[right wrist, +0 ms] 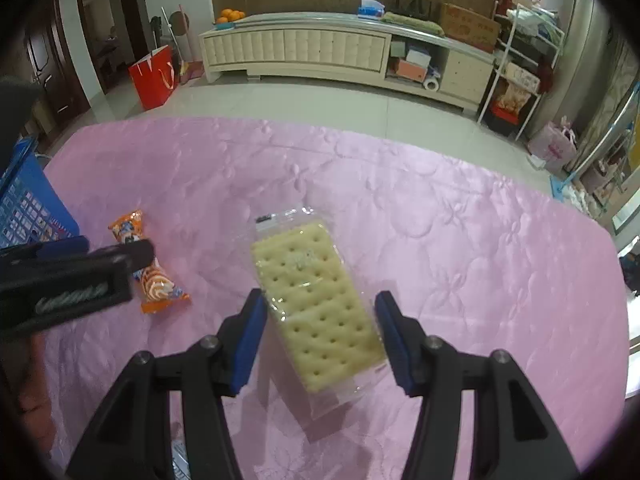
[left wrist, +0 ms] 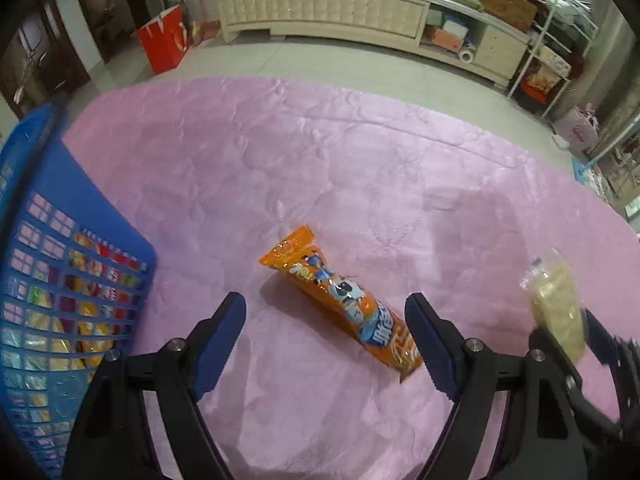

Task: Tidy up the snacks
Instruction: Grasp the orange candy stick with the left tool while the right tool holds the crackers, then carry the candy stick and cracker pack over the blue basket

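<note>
An orange snack packet (left wrist: pixel 344 300) lies on the pink tablecloth (left wrist: pixel 320 152), between the blue pads of my open left gripper (left wrist: pixel 326 316), nearer the right pad. It also shows in the right wrist view (right wrist: pixel 150 268), partly behind the left gripper (right wrist: pixel 72 276). A clear-wrapped cracker pack (right wrist: pixel 320 300) lies between the fingers of my open right gripper (right wrist: pixel 320 322), the jaws standing on either side of it; I cannot tell if they touch it. The same pack (left wrist: pixel 558 308) shows at the right of the left wrist view with the right gripper (left wrist: pixel 560 332) around it.
A blue plastic basket (left wrist: pixel 60 280) holding several snack packets stands at the table's left; its corner shows in the right wrist view (right wrist: pixel 28 208). Beyond the table are a cream TV cabinet (right wrist: pixel 320 52), a red bag (right wrist: pixel 154 80) and a metal shelf rack (right wrist: pixel 516 72).
</note>
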